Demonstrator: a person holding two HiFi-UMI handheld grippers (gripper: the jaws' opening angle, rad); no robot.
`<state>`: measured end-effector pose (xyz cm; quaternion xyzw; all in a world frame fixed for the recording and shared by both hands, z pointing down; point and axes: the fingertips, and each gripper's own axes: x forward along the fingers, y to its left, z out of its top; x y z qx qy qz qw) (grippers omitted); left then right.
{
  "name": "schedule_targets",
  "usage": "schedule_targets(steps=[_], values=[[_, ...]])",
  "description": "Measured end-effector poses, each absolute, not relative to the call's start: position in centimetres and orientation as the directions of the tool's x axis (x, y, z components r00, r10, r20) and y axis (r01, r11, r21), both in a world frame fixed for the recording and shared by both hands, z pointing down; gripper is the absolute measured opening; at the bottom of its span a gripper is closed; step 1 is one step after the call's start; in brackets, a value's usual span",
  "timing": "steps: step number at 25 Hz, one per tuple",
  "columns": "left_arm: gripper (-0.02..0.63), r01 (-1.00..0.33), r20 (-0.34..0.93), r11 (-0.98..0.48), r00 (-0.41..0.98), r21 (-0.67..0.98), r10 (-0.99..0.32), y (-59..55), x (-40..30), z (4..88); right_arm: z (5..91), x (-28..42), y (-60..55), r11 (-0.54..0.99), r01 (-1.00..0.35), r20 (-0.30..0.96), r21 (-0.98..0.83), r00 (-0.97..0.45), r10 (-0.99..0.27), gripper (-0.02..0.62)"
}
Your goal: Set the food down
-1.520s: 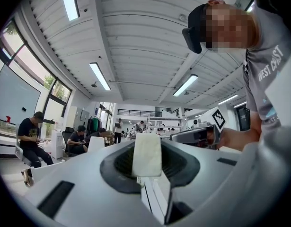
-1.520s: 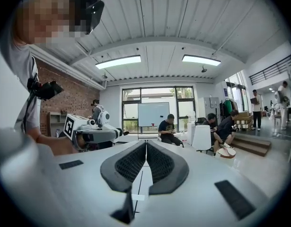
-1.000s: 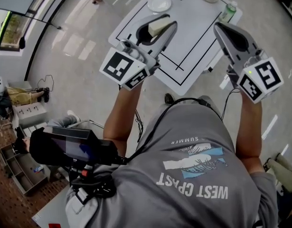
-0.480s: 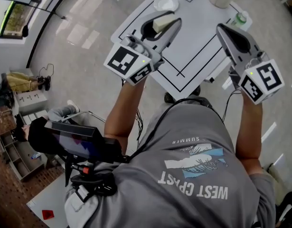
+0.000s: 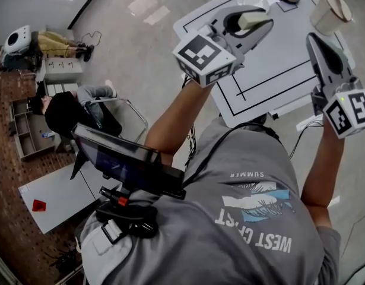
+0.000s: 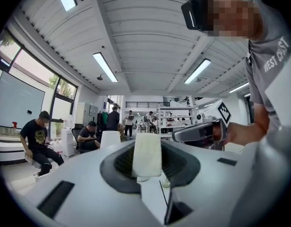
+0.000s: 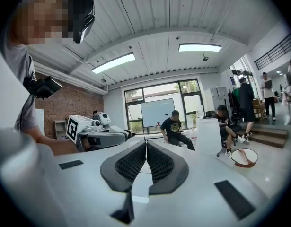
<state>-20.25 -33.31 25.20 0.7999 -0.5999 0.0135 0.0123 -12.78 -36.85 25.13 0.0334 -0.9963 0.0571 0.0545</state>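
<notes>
Left gripper (image 5: 254, 22): clamped on the pale food block (image 6: 146, 154), which is pinched between the dark pads.
Food block: held in the air over the white table (image 5: 271, 76), not yet set down.
Right gripper (image 7: 145, 161): jaws pressed together, nothing gripped; held over the table's right edge.
Paper cup (image 5: 328, 9): seen at the table's far corner.
</notes>
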Motion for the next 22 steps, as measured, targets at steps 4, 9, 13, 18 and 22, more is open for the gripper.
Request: schedule_targets(steps=[4,9,13,18,22], values=[[0.101,-0.967,0.055,-0.253,0.253,0.004,-0.966,-34.5,-20.4,26.1,26.4,-13.1,-37.5,0.991,-0.038,0.107,-0.13,-0.994,-0.024,0.008],[0.101,-0.964,0.077,-0.264,0.263,-0.001,-0.962,-35.6,-21.9,27.5,28.2,-14.2,-37.8,0.985,-0.046,0.119,-0.168,-0.993,-0.027,0.008],[0.101,-0.958,0.098,-0.287,0.287,0.019,-0.953,-36.8,-23.8,29.1,28.8,-14.9,-38.1,0.983,-0.098,0.153,-0.157,-0.985,-0.074,0.008],[0.101,-0.943,0.13,-0.33,0.333,0.045,-0.934,-39.2,-26.0,31.7,29.8,-15.4,-38.6,0.972,-0.165,0.193,-0.17,-0.972,-0.131,0.008],[0.101,-0.936,0.155,-0.345,0.351,0.062,-0.924,-40.9,-27.8,33.3,30.3,-16.1,-39.0,0.965,-0.205,0.22,-0.162,-0.961,-0.168,0.008]])
